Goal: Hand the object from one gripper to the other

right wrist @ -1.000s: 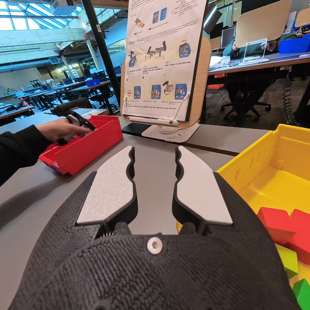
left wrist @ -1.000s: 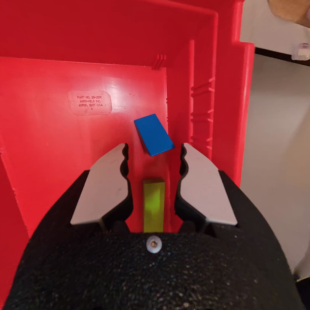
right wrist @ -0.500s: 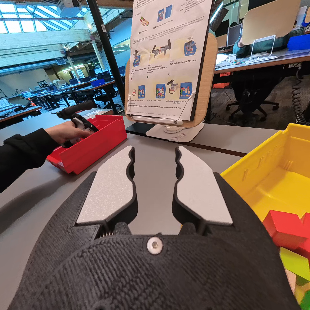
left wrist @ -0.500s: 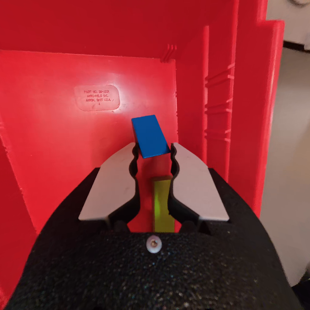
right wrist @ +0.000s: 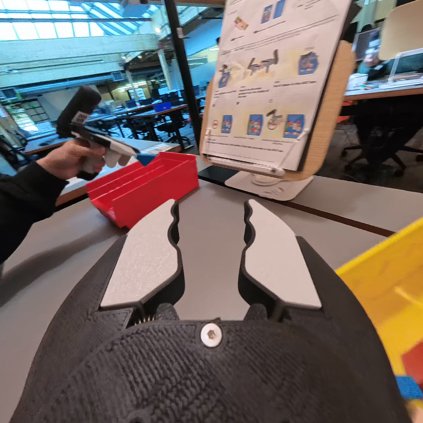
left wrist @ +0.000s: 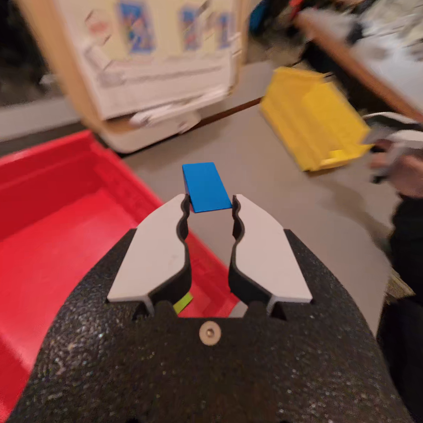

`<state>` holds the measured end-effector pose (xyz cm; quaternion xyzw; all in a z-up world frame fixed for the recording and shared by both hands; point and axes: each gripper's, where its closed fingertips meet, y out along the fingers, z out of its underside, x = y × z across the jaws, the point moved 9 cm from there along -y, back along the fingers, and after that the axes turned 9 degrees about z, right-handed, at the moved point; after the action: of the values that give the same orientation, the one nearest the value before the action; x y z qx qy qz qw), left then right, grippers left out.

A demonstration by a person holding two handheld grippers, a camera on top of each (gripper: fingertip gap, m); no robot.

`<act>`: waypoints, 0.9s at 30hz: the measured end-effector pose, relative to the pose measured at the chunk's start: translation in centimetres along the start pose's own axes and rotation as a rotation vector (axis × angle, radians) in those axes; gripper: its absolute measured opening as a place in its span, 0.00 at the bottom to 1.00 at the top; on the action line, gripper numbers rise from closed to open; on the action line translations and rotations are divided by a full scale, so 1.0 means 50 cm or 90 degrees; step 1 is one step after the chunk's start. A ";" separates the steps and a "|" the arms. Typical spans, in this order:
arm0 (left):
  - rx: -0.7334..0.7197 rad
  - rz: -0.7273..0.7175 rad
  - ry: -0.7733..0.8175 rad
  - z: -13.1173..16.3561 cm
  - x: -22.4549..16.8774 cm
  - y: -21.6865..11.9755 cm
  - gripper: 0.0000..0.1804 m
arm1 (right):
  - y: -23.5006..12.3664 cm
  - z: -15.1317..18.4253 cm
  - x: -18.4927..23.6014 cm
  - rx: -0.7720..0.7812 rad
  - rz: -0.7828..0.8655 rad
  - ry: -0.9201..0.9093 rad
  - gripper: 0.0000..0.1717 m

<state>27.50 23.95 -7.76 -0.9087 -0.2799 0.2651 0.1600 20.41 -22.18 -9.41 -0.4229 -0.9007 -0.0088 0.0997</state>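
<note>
Reach is what we judge next — blue block (left wrist: pixel 207 186) clamped in left gripper (left wrist: pixel 210 202), long axis pointing forward, well apart from right gripper (right wrist: pixel 210 211) — fingers apart, bare.

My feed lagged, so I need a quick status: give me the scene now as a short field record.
left tongs: closed on blue block, lifted above the red bin
right tongs: open, nothing between them, over the grey table
left in red bin: a yellow-green piece
yellow bin: on table, toward the right tongs
handover: not yet done
</note>
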 end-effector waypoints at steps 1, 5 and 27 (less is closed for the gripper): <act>-0.031 0.050 0.041 -0.009 -0.037 -0.008 0.19 | 0.006 0.000 0.013 -0.003 -0.025 0.005 0.33; -0.100 0.238 0.142 -0.018 -0.179 -0.010 0.19 | 0.029 -0.006 0.080 -0.040 -0.159 0.065 0.35; -0.154 0.359 0.213 0.037 -0.414 0.134 0.23 | 0.028 -0.027 0.229 -0.083 -0.312 -0.004 0.21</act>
<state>14.74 6.60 -4.07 -0.9936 -0.0170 0.1108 0.0151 14.58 -12.72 -6.05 -0.1975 -0.9741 -0.0895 0.0639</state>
